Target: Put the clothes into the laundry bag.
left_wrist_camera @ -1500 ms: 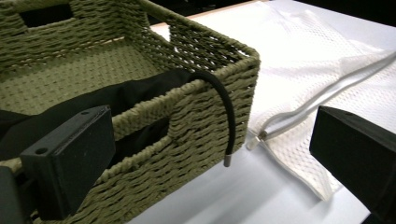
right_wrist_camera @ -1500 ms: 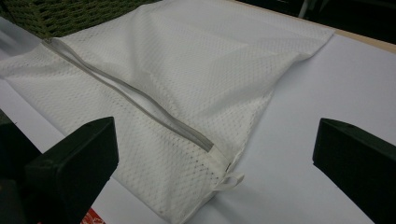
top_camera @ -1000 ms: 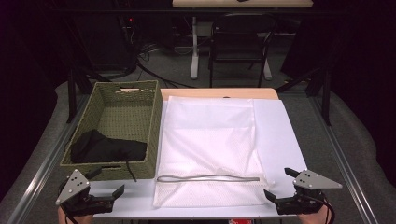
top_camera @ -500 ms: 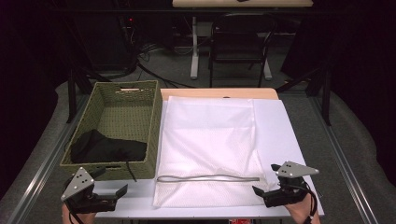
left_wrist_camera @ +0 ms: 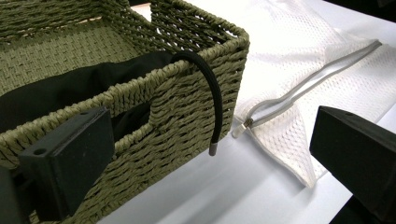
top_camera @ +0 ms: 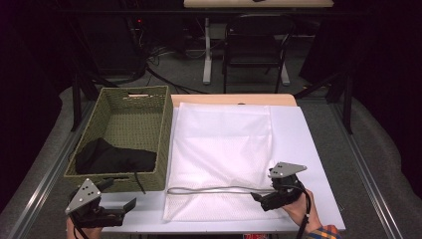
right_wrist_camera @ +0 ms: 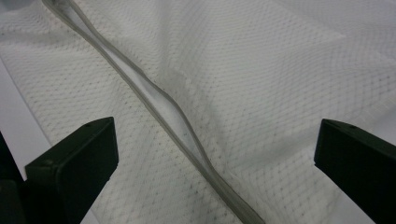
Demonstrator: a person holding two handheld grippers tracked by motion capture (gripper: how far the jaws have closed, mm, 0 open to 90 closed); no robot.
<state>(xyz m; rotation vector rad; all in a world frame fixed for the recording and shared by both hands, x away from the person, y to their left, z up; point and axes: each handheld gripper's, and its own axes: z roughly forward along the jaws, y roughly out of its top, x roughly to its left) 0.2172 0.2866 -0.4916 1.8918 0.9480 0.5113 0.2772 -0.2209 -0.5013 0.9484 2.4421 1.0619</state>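
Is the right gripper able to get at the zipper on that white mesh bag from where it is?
Probably yes. The right gripper hovers with its jaws wide open over the mesh bag, the zipper running between them in the right gripper view. Nothing lies on top of it; the basket sits off to the side.

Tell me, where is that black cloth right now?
In the high view the black cloth lies inside the green woven basket, at its near end, left of the white mesh bag; its cord hangs over the basket's front rim.
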